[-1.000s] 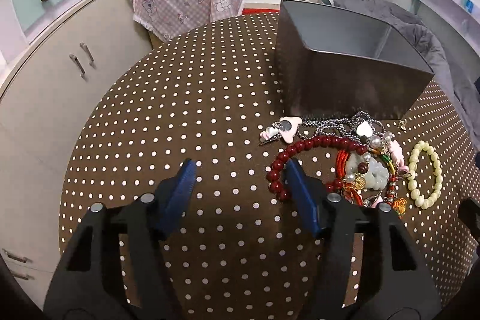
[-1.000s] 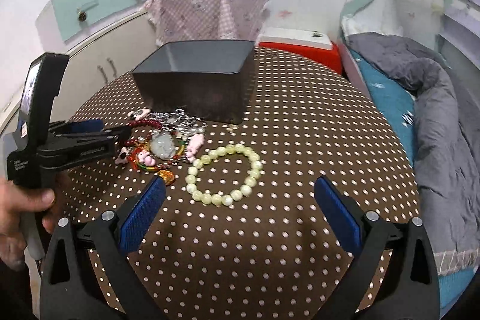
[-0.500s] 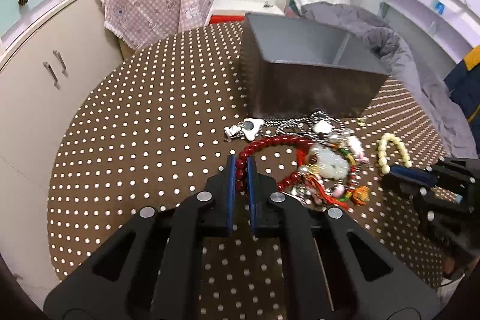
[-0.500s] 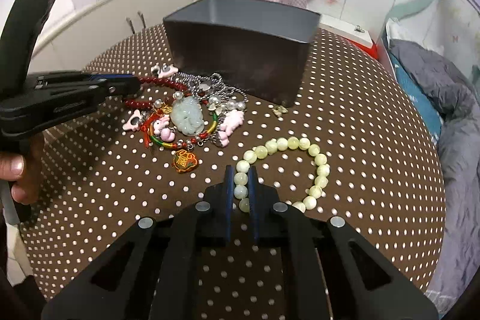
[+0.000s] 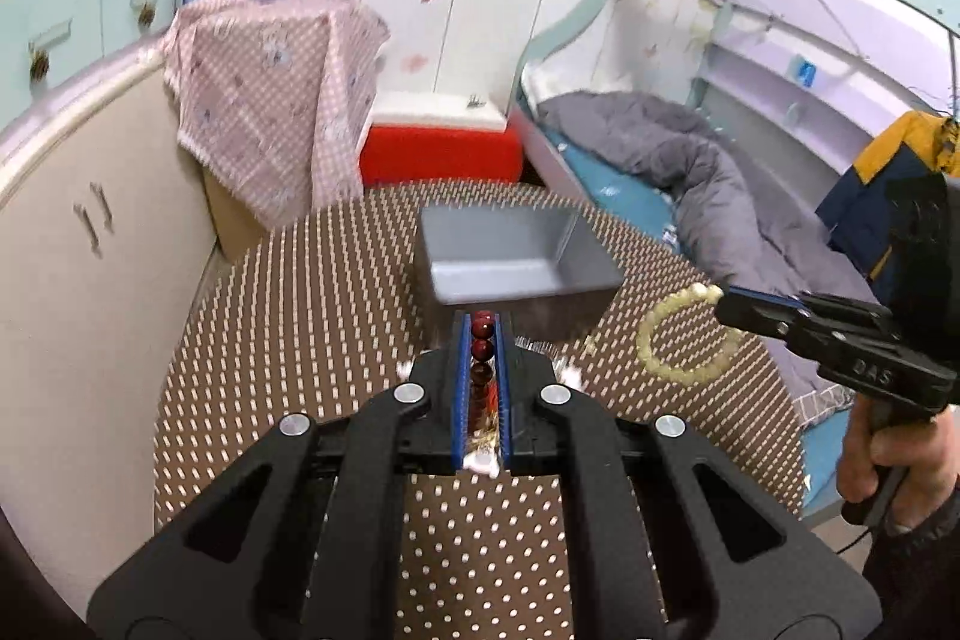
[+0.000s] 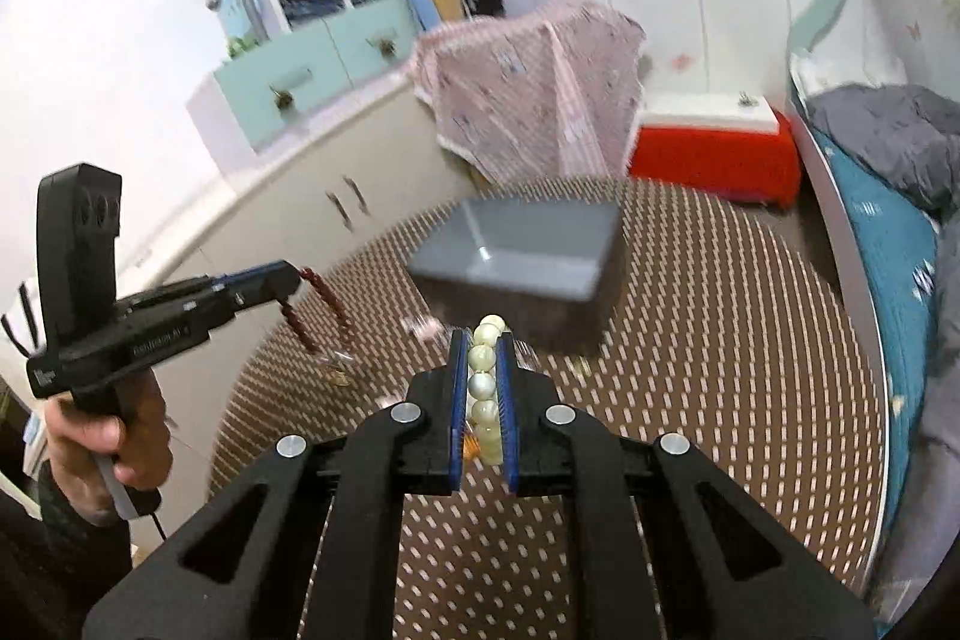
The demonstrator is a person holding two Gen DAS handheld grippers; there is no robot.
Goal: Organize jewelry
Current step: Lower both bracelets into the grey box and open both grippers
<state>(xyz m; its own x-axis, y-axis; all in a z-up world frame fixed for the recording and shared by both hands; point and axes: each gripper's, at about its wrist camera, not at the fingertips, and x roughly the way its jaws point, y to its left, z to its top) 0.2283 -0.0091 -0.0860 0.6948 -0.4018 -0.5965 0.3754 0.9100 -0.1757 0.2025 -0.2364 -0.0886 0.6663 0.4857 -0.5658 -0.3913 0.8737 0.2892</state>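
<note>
My left gripper [image 5: 482, 340] is shut on a dark red bead bracelet [image 5: 482, 349] and holds it in the air above the table; from the right wrist view the left gripper [image 6: 282, 283] shows the bracelet [image 6: 318, 307] hanging from it with other pieces trailing below. My right gripper [image 6: 483, 358] is shut on a pale green bead bracelet [image 6: 485, 382], lifted too; it hangs as a loop [image 5: 684, 340] from the right gripper [image 5: 729, 304] in the left wrist view. The open grey box [image 5: 516, 256] stands ahead of both grippers on the table.
The round table has a brown white-dotted cloth [image 5: 312, 316]. A cream cabinet [image 5: 72, 244] stands to the left. A pink cloth-covered object [image 5: 270, 100] and a red and white box [image 5: 438, 142] are behind. A bed with a grey quilt [image 5: 672, 160] lies to the right.
Both grippers closed on their bracelets on the table, then lifted them up. The red bracelet and the green bracelet now hang in the air, nearer the grey box.
</note>
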